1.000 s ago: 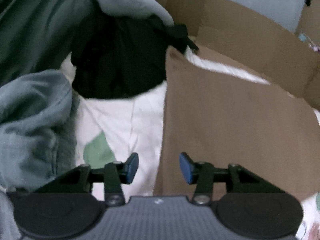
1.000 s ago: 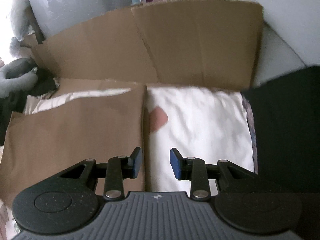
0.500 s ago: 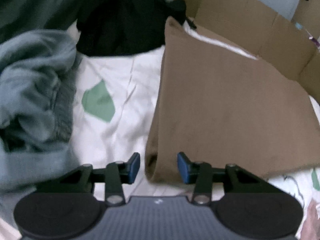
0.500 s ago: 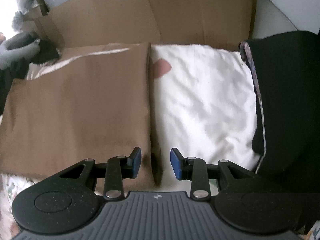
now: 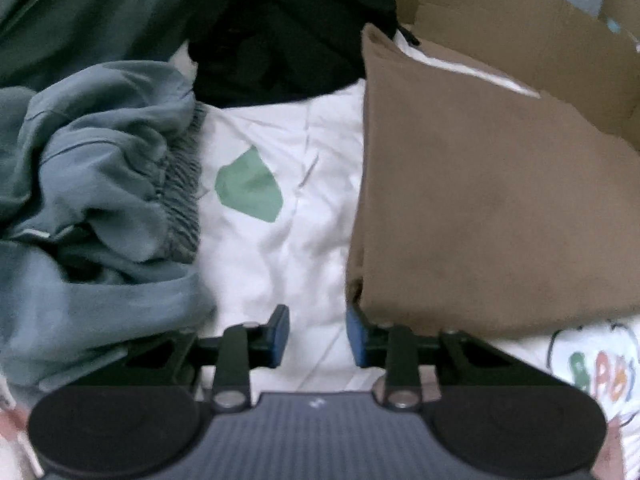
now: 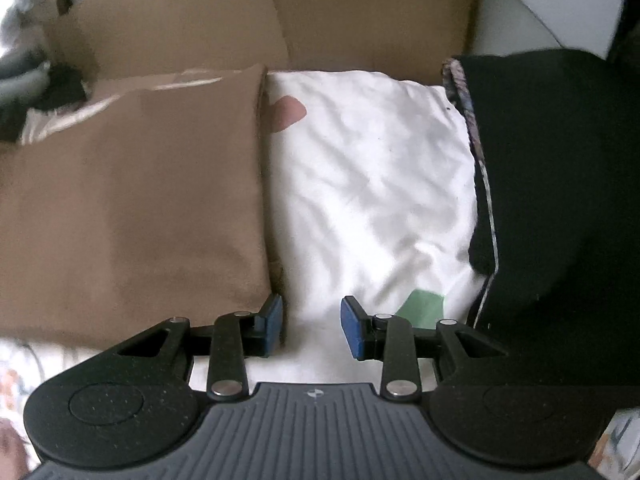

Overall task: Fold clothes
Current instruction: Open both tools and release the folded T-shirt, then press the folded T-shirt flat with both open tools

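A folded brown garment (image 5: 480, 208) lies flat on the white sheet (image 5: 304, 248). In the left wrist view its near left corner sits against the right blue pad (image 5: 355, 334). My left gripper (image 5: 318, 334) is closing, and only white sheet shows between its pads. In the right wrist view the brown garment (image 6: 132, 208) fills the left side, its near right corner touching the left pad (image 6: 273, 320). My right gripper (image 6: 312, 324) stands open over the bare sheet (image 6: 372, 184).
A rumpled grey-blue garment (image 5: 92, 200) and a black one (image 5: 272, 52) are heaped left of the brown one. A black cloth (image 6: 560, 208) lies at the right. Cardboard (image 6: 280, 16) walls off the far side.
Both grippers came down and nearer to the brown garment's front edge. Each corner, between the pads half a second ago, now sits beside one pad. The left jaws have narrowed.
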### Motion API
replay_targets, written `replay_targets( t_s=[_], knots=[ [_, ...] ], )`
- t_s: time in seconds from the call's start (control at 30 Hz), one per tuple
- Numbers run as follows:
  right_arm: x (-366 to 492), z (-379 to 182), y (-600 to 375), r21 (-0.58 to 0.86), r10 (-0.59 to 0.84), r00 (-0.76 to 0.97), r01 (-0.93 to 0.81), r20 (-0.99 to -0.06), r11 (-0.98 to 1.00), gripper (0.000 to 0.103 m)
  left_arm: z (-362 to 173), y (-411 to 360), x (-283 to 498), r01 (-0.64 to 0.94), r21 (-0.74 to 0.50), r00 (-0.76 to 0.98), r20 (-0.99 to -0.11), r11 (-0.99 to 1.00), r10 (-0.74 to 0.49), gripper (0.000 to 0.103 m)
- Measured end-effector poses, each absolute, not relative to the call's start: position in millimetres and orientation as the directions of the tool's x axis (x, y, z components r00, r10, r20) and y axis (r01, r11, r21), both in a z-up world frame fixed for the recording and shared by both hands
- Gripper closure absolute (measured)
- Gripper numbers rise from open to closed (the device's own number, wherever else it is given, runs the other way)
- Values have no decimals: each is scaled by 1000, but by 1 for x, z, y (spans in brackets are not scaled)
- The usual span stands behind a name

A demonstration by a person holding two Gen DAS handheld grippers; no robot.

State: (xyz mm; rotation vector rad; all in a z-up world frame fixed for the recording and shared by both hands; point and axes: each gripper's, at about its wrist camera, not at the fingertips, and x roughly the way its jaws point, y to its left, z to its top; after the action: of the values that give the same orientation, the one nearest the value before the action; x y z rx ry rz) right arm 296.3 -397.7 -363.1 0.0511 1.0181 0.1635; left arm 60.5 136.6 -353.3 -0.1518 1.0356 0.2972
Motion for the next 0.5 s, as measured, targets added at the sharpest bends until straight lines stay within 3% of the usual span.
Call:
replay_targets(
  t_s=[0.13, 0.33, 0.5],
  knots=[
    [285, -359, -402, 215, 234, 503, -96, -832, 972, 64, -345, 135, 58, -335, -32, 489, -860, 942, 144, 58],
    [270, -351, -393, 142, 168, 562, -90, -810, 986, 64, -335, 114, 63, -327, -83, 536, -836, 941, 112, 53],
    [272, -348, -358, 122, 243, 556, -246, -795, 962, 64, -339, 77, 79, -214, -121, 565, -825, 969, 22, 54]
  ],
)
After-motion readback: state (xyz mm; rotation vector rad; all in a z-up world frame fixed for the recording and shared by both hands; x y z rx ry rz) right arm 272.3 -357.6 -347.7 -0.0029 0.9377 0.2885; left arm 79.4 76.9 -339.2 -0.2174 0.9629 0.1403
